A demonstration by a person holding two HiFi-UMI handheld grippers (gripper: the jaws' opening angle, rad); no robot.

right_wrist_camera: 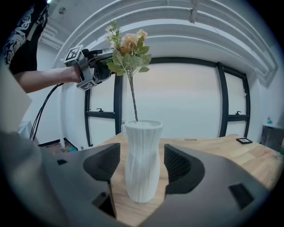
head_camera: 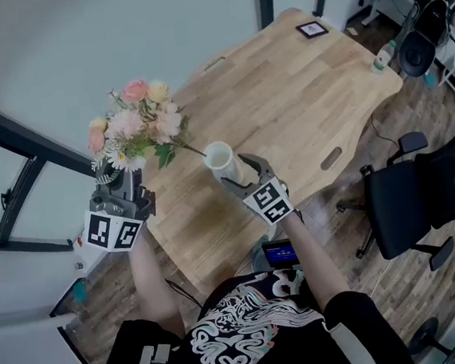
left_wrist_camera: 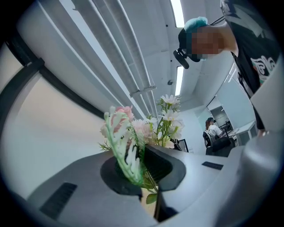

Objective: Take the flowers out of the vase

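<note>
The right hand-held gripper (head_camera: pixel 236 170) has its two jaws open, one on each side of the white vase (right_wrist_camera: pixel 143 159), and a little wood shows in each gap. The vase stands upright near the left edge of the wooden surface (head_camera: pixel 300 106). Up and to the left, the left hand-held gripper (left_wrist_camera: pixel 143 173) is closed tight on the pink and white flowers (head_camera: pixel 136 128). One long stem (right_wrist_camera: pixel 132 97) slants down to the vase's mouth. A black chair (head_camera: pixel 429 194) is on the right. Far off are a small picture frame (head_camera: pixel 311 29) and a bottle (head_camera: pixel 379 58).
</note>
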